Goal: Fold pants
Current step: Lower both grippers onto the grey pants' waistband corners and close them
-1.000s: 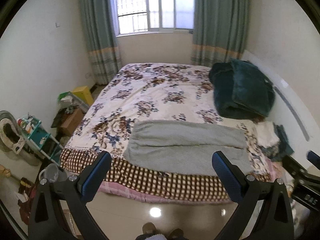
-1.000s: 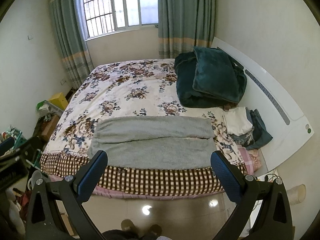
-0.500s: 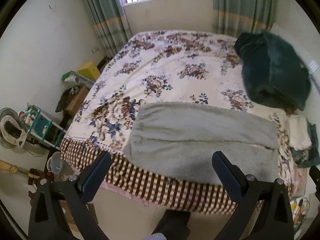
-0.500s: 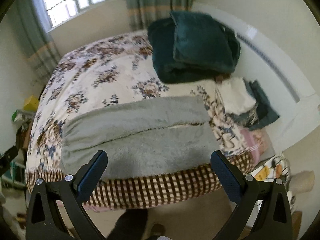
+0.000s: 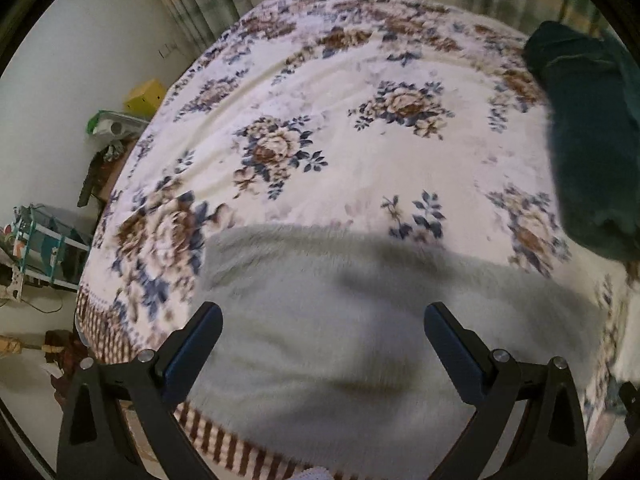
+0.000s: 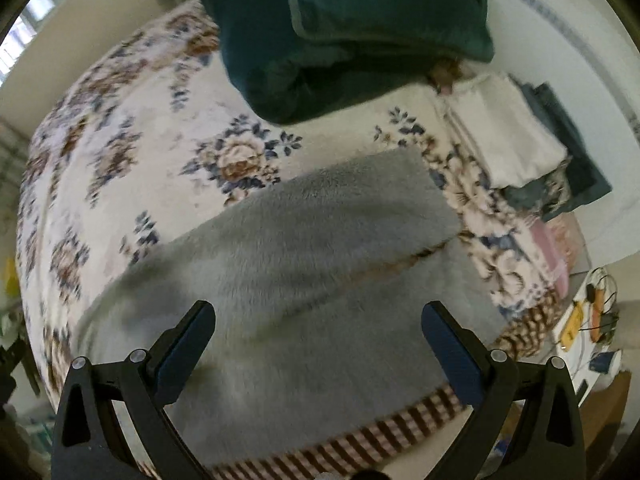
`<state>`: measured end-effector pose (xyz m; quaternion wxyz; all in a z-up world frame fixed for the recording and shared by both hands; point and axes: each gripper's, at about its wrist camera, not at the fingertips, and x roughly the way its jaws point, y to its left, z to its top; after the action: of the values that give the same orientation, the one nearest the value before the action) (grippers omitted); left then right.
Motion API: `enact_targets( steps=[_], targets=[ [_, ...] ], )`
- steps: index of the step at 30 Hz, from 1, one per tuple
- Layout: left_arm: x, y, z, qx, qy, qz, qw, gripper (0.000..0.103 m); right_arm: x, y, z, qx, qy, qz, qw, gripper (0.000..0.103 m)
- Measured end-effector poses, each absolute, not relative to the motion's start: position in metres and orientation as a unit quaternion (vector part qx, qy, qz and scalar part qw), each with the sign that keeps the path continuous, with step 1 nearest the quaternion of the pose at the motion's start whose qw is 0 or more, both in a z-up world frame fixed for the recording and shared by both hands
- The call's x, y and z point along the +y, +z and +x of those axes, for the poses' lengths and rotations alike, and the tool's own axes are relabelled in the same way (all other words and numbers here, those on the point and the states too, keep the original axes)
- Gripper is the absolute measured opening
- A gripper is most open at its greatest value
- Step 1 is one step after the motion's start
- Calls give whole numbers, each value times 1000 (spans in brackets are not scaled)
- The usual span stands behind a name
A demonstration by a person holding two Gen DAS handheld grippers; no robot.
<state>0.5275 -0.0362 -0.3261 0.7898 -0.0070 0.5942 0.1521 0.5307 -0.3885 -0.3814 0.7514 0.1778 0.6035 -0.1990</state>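
Observation:
Grey fleece pants [image 5: 320, 320] lie flat along the near edge of the flowered bed [image 5: 340, 128], legs side by side. My left gripper [image 5: 322, 316] hovers open above their left half, nothing between its fingers. In the right wrist view the same pants [image 6: 320, 248] spread below my right gripper [image 6: 318, 314], which is open over their right half. A dark seam between the two legs runs toward the leg ends at the right. Both views are motion-blurred.
A folded dark green blanket [image 6: 344, 28] sits at the back right of the bed [image 6: 120, 132]. White and dark folded clothes [image 6: 508, 136] are stacked beside it near the headboard. Boxes and a shelf [image 5: 52, 236] stand on the floor to the left; small items lie on the floor at right.
Both grippers have moved forward and down from standing distance to just above the pants, which now fill the lower part of each view. The jaws stay open.

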Motion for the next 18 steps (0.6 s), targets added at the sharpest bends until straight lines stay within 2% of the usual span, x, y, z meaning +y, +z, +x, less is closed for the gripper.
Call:
enact_targets(
  steps=[6,11,14,15,17,18],
  targets=[
    [-30,-425,607,651,158,-47,741,103,-428,-503,626,633,-229,231,702,103],
    [-11,-520,655,706,182,-120,674,103,-457,-595,655,652,-260,312,640,103],
    [9,-558,671,713,216,-169,646,103,-473,-643,666,653,-282,360,604,103],
    [16,-567,674,713,226,-183,638,101,-475,-653,668,651,-288,369,598,103],
    [29,-580,675,710,249,-201,627,88,-481,-680,677,649,-307,382,582,103],
    [34,-583,674,707,260,-203,625,75,-482,-689,679,650,-311,385,576,103]
  ],
)
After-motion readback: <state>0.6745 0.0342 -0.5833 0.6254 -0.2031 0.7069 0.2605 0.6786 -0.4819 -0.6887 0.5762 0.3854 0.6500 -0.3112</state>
